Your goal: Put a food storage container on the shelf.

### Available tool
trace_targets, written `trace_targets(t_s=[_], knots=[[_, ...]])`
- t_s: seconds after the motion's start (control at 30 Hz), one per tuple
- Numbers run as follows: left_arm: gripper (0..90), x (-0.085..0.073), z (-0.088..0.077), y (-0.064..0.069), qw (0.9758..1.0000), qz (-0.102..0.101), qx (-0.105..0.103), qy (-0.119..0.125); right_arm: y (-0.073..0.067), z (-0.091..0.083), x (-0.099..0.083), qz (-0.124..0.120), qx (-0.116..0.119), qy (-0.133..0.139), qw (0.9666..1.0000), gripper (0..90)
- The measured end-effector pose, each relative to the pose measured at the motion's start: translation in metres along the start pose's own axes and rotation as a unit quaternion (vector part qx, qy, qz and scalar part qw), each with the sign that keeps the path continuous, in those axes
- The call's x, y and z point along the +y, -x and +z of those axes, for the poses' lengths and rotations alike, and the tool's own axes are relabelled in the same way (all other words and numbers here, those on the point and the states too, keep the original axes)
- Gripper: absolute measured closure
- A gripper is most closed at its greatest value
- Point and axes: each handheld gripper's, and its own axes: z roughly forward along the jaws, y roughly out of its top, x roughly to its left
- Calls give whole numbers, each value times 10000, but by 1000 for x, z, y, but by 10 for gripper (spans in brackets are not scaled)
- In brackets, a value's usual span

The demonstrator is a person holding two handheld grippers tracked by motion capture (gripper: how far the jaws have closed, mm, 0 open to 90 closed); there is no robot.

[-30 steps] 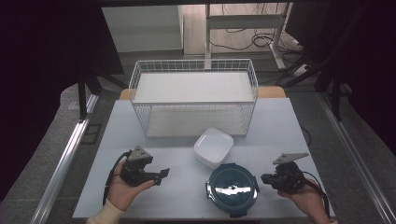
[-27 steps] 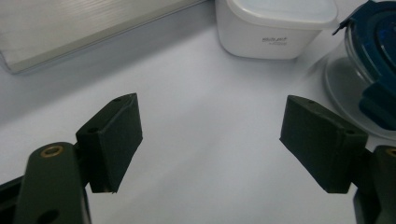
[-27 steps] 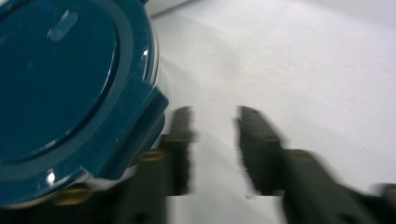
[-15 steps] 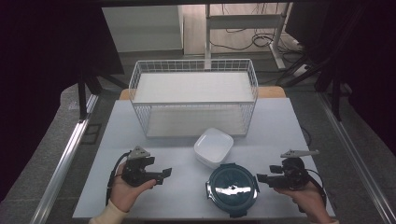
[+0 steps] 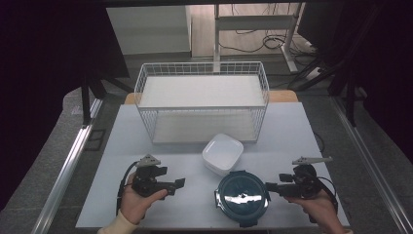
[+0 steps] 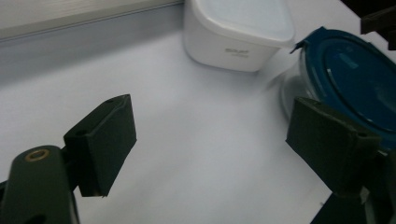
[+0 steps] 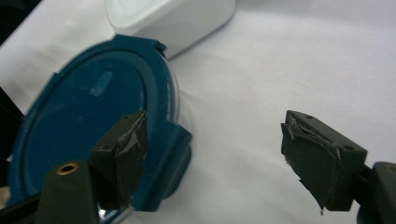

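Since a second ago: right gripper (image 5: pixel 271 186) drawn slightly back from the teal-lidded round container (image 5: pixel 242 198), jaws just been opening, nothing between them now; left gripper (image 5: pixel 179 184) barely shifted, jaws also apart and empty.

Beyond both grippers, well apart: white wire basket (image 5: pixel 202 105), probably the destination. Between basket and round container, touching the latter's far rim: white square lidded container (image 5: pixel 223 153). Just ahead of the right gripper's tips, likely freshly set down: round container, lid tab (image 7: pixel 173 154) beside one pad (image 7: pixel 126 151).

Left gripper view: printed label (image 6: pixel 235 52) on the white container's side. Right gripper view: torn, peeling pad facing (image 7: pixel 310 154).
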Motion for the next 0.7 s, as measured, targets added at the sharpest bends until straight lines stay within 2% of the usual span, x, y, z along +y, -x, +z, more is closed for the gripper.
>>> trace_targets(t_s=[0.07, 0.17, 0.27, 0.5, 0.6, 0.7], knots=[[148, 0, 3, 4, 9999, -36, -115, -1, -2, -2, 1, 49, 55, 77, 9999, 219], [144, -2, 8, 11, 9998, -95, -176, -43, -4, -4, 1, 113, 133, 158, 9997, 216], [142, -4, 17, 20, 9991, -207, -338, -166, -7, -4, -1, 161, 219, 196, 9994, 212], [161, -8, 36, 38, 9966, -300, -636, -426, -16, 3, -7, 209, 420, 101, 9988, 203], [165, -8, 43, 42, 9945, -475, -825, -442, -19, 5, -8, 230, 459, 43, 9987, 197], [172, -7, 48, 48, 9940, -517, -875, -408, -21, 8, -9, 260, 494, -2, 9984, 194]])
